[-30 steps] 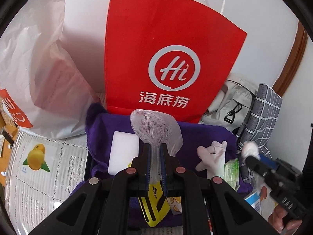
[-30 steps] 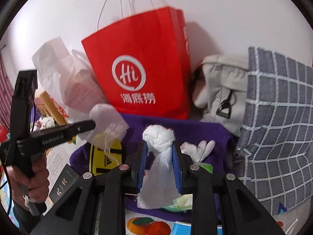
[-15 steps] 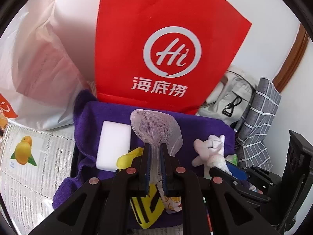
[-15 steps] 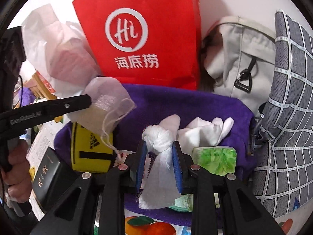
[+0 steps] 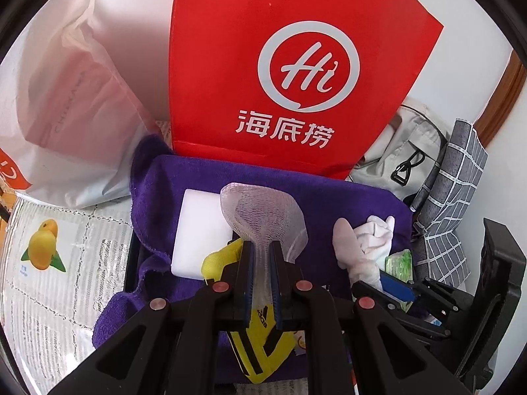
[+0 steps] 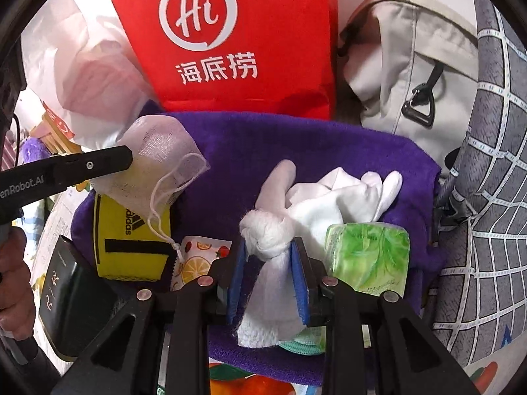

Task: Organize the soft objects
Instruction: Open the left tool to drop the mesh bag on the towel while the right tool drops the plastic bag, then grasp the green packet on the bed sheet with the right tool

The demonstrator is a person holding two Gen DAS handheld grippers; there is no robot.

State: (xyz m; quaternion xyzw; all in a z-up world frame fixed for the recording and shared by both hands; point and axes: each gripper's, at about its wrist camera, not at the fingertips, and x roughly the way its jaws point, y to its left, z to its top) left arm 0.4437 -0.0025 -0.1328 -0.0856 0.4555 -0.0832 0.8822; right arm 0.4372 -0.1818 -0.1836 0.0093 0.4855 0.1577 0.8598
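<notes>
a knotted white cloth (image 6: 268,240) sits pinched between the blue pads of the right gripper (image 6: 268,263), its knot poking up past the fingertips and its loose tail hanging down between the fingers, over the near edge of a purple towel (image 6: 296,144). just beyond it on the towel lie a crumpled white glove (image 6: 346,197) and a green tissue pack (image 6: 369,256). a white mesh pouch (image 5: 263,210) is clamped in the left gripper (image 5: 262,263), whose jaws are pressed tight on its neck, above a yellow sports band (image 5: 263,345) and beside a white sponge block (image 5: 197,233). behind the towel stand a red paper bag (image 5: 296,65), a white plastic bag (image 5: 66,98), a grey backpack (image 6: 411,65) and a grey checked cloth (image 6: 487,197).
</notes>
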